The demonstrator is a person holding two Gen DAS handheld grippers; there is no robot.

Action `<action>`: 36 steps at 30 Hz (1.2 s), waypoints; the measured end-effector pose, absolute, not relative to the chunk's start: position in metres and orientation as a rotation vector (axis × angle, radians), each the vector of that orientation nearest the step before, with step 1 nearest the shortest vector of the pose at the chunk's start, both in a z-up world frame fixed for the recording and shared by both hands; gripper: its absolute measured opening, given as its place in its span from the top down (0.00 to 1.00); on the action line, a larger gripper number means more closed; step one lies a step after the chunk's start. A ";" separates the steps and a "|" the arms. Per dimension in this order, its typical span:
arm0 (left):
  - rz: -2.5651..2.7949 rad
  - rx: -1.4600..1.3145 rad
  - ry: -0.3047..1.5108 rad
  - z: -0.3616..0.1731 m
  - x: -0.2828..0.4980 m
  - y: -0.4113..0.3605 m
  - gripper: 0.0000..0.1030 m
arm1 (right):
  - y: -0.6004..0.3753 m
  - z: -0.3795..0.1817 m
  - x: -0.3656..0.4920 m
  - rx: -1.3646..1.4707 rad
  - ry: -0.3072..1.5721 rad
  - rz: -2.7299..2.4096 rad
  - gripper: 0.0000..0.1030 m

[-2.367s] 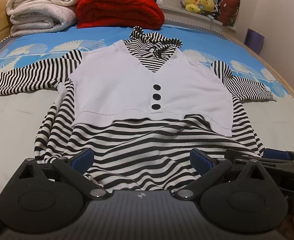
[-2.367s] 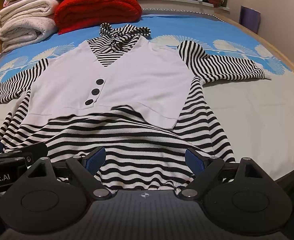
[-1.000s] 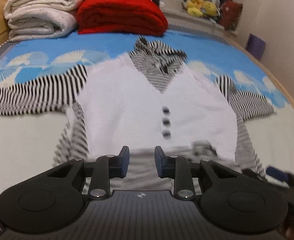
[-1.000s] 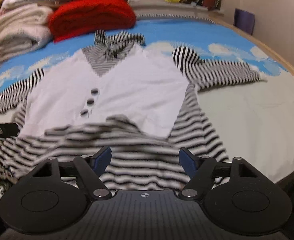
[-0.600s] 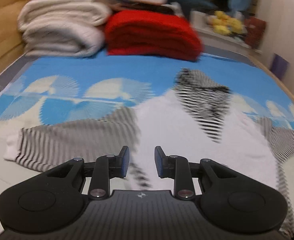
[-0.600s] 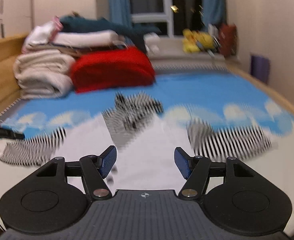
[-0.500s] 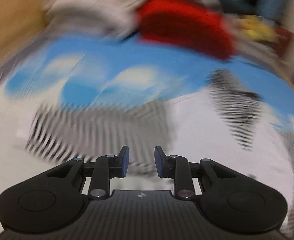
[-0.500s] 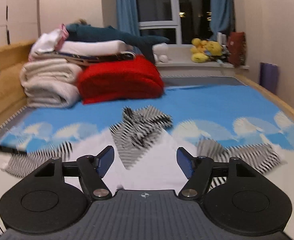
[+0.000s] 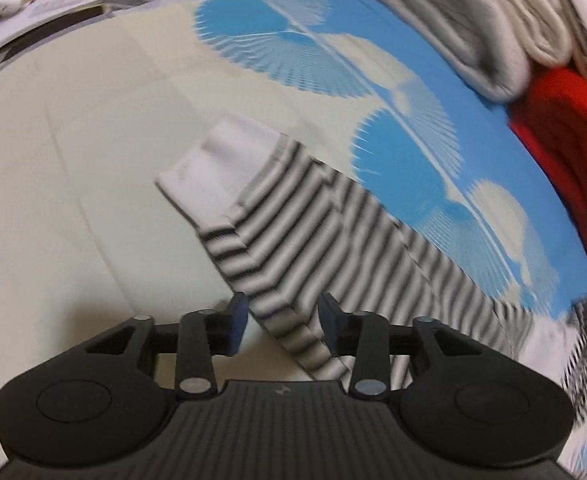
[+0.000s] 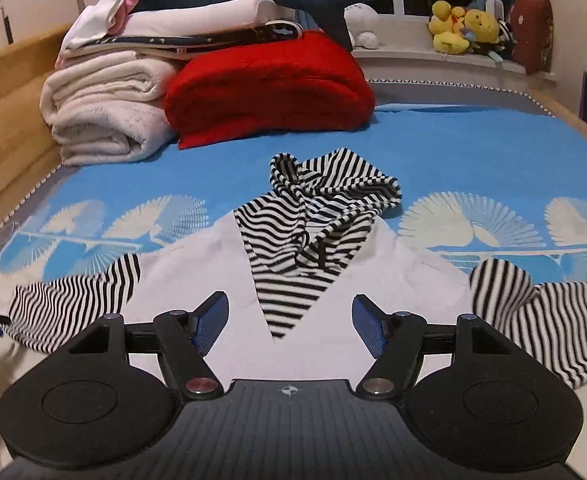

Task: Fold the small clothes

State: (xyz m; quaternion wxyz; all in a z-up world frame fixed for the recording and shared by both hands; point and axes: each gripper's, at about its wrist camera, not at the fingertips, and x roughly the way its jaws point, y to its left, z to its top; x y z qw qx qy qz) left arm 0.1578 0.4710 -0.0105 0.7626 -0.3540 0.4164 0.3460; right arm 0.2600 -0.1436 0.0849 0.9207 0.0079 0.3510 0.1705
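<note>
Behind the striped top (image 10: 309, 240), red blanket (image 10: 269, 88), left claw (image 9: 283, 320) opening astride sleeve (image 9: 293, 240), right claw (image 10: 289, 320) spread empty.

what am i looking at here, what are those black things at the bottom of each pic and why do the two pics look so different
The black shapes are two hand-held grippers a person carries, each with a wide-angle camera looking along its two fingers, so each picture is one gripper's own view.

The left gripper leans over the black-and-white striped sleeve with its white cuff. Its jaws are opening, with the sleeve's edge lying between them, not pinched.

The right gripper is open and empty, facing the white vest-front top with a striped hood, spread on the blue and cream bed sheet. Behind sit a folded red blanket and cream blankets.
</note>
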 end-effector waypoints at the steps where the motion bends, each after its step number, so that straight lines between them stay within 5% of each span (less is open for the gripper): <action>1: 0.772 -0.775 0.912 -0.016 0.160 0.473 0.56 | -0.144 0.083 0.264 0.008 0.728 0.335 0.32; 6: 0.834 -0.798 0.927 -0.039 0.170 0.487 0.59 | -0.162 0.066 0.292 0.066 0.812 0.280 0.47; 7: 0.843 -0.790 0.920 -0.039 0.171 0.487 0.64 | -0.169 0.066 0.296 0.093 0.827 0.261 0.52; 9: 0.875 -0.772 0.916 -0.038 0.174 0.485 0.94 | -0.180 0.064 0.303 0.125 0.835 0.236 0.57; 11: 0.916 -0.732 0.901 -0.024 0.181 0.473 0.95 | -0.191 0.064 0.308 0.149 0.838 0.203 0.59; 18: 0.554 -0.460 0.696 0.085 0.237 0.317 0.96 | -0.240 0.073 0.318 0.223 0.819 0.087 0.59; 23: 0.018 -0.450 0.713 0.125 0.246 0.167 0.94 | -0.262 0.068 0.320 0.282 0.848 0.043 0.59; 26: -0.283 -0.453 0.767 0.128 0.243 0.114 0.65 | -0.271 0.059 0.320 0.316 0.882 0.015 0.59; 36: 0.156 -0.406 0.949 0.087 0.267 0.161 0.65 | -0.277 0.010 0.335 0.518 1.072 -0.033 0.58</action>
